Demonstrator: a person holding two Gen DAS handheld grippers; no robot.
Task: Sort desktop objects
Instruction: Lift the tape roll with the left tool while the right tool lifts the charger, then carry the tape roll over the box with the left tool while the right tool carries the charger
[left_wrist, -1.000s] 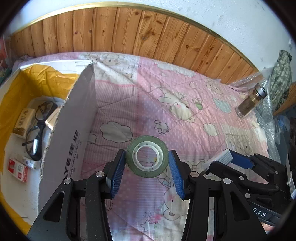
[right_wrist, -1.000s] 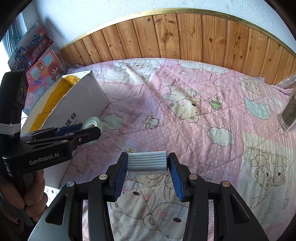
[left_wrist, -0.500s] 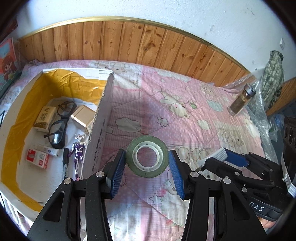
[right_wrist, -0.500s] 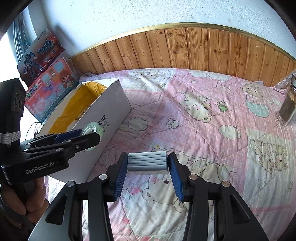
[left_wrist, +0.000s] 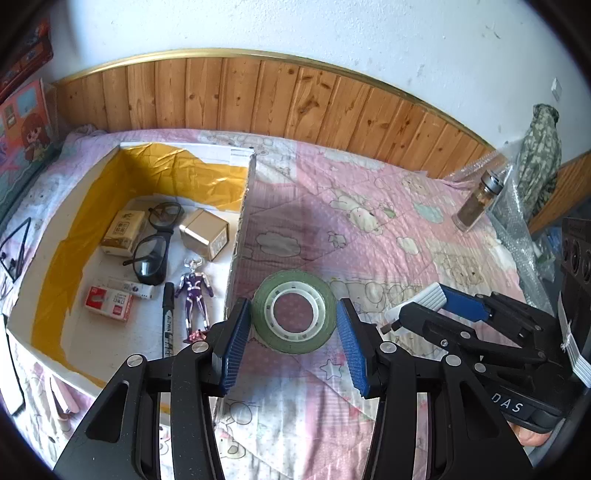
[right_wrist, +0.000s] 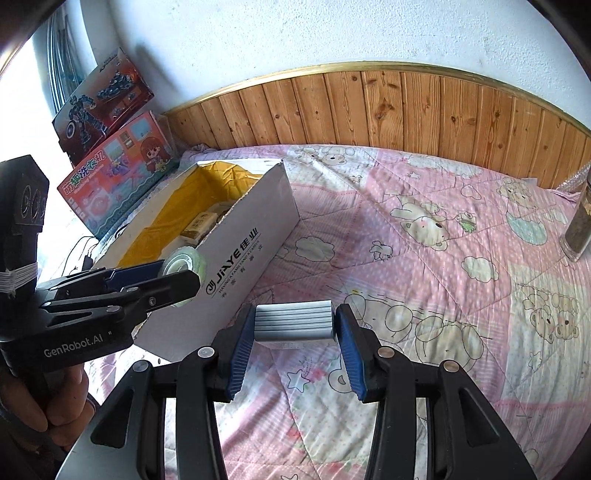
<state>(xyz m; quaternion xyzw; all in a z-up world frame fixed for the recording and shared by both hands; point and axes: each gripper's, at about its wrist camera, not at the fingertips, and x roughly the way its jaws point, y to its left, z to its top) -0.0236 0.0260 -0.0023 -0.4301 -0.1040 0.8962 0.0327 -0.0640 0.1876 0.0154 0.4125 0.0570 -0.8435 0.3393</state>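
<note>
My left gripper (left_wrist: 293, 326) is shut on a green tape roll (left_wrist: 294, 316) and holds it in the air beside the right wall of the white cardboard box (left_wrist: 239, 221). The tape roll (right_wrist: 183, 263) and the left gripper (right_wrist: 162, 275) also show in the right wrist view, near the box (right_wrist: 255, 221). My right gripper (right_wrist: 294, 328) is shut on a grey ribbed block (right_wrist: 294, 319) above the pink bedspread; the block (left_wrist: 417, 301) also shows in the left wrist view. The box holds glasses (left_wrist: 155, 240), small cartons (left_wrist: 205, 238), a toy figure (left_wrist: 194, 295) and a pen (left_wrist: 168, 317).
A glass jar (left_wrist: 476, 201) stands on the pink bedspread (left_wrist: 369, 229) at the far right, next to bubble wrap (left_wrist: 517, 221). Toy boxes (right_wrist: 118, 173) lean on the wall left of the cardboard box. Wooden panelling (right_wrist: 369, 107) runs behind.
Both grippers have risen with their objects still held. The left one now looks down into the box, so more of its contents show.
</note>
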